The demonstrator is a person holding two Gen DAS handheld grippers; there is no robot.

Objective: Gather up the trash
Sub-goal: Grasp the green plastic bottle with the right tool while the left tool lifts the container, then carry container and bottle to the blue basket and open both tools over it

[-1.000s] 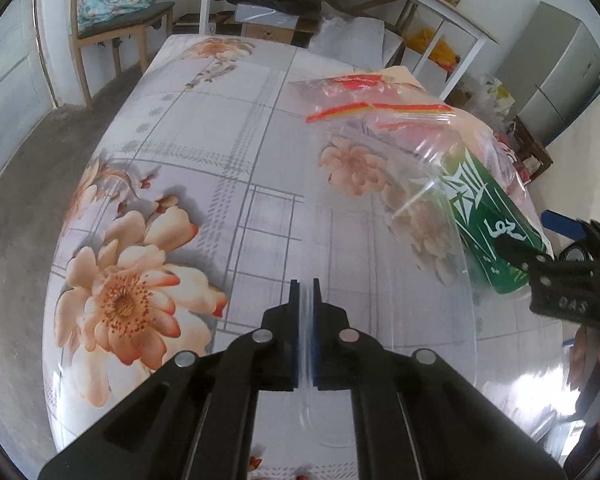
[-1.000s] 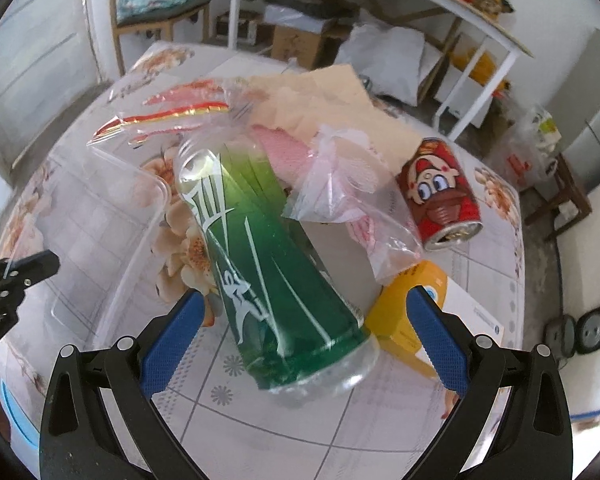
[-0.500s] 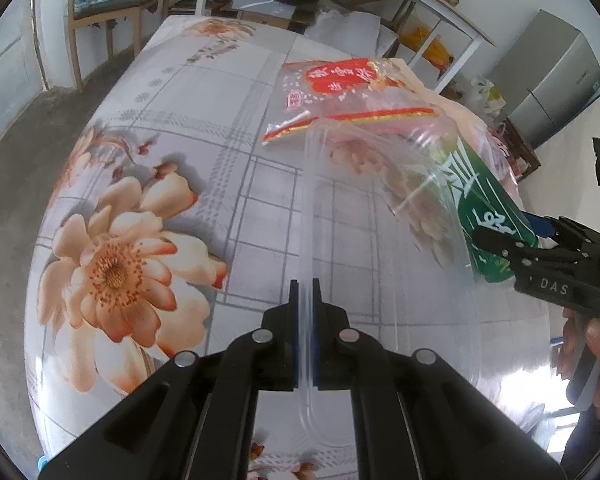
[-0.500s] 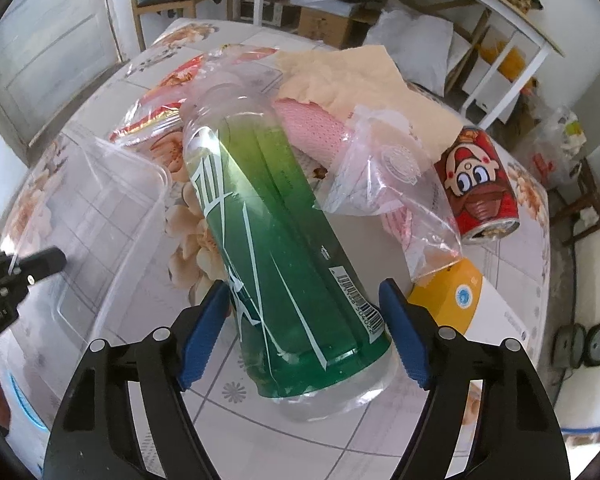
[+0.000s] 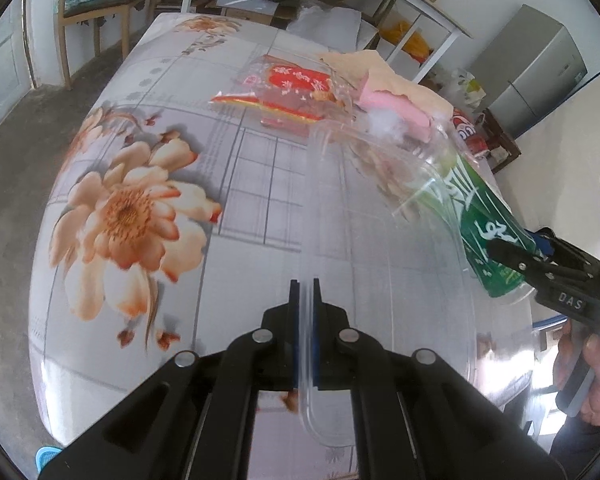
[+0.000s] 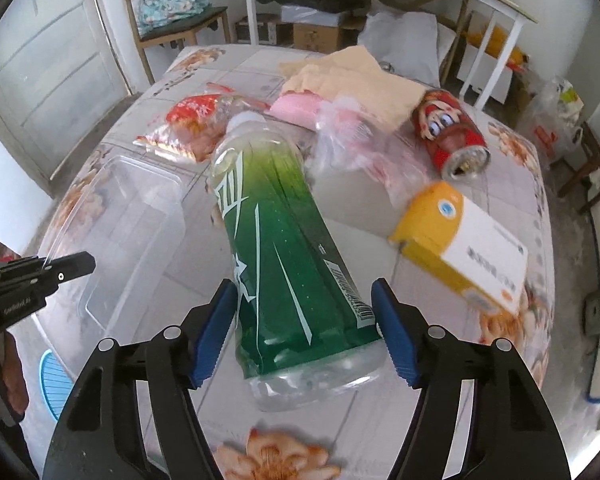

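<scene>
Bottle (image 6: pixel 284 248) in right claw (image 6: pixel 304 312) | left claw (image 5: pixel 305 294) pinches bin (image 5: pixel 388 264) rim

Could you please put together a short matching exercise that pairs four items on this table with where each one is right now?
Things:
1. green bottle
2. clear plastic container
3. red can
4. yellow-and-white box

Places:
A. lying on its side beyond the yellow-and-white box
B. between the right gripper's blue pads
C. rim pinched by the left gripper
D. on the table, right of the green bottle

Pairs: 1-B, 2-C, 3-A, 4-D
</scene>
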